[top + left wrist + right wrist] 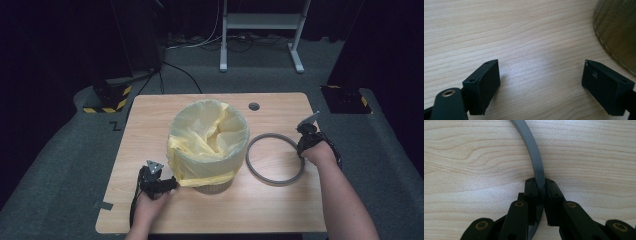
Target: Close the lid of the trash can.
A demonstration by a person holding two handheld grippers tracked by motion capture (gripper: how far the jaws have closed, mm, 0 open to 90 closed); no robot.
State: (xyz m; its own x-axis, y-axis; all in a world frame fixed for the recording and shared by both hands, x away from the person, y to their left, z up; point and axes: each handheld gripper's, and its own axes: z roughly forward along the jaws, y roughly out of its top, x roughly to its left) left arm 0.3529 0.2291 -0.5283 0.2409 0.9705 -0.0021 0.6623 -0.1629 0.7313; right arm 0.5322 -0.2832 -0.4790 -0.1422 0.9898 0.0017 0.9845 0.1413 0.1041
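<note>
A wooden table (150,120) takes up the middle of the high view. On it, a little left of the middle, stands a round bin (212,186) with a yellow bag (207,142) pulled over its top. The bag hangs down over the sides and looks loose and crumpled.

To the right of the bin, flat on the table, lies a grey ring (274,159). It is near the bin but not touching it.

At the right edge of the ring is the right gripper (301,142). In the right gripper view, the ring (534,157) runs up from the bottom middle to the top of the frame, and the two black jaws squeeze it from both sides. So the right gripper (541,192) has a hold on the ring.

At the lower left of the high view, the left gripper (172,184) sits close to the bottom of the bin. In the left gripper view, its jaws stand wide apart with nothing but bare table (524,37) between them, and the bin (619,32) shows at the upper right.

The step in hand looks like picking up the ring. Next, I think the ring has to be lifted, carried over the bin and pushed down around the bag to hold it tight. The left gripper could steady the bin so it does not slide or tip
</note>
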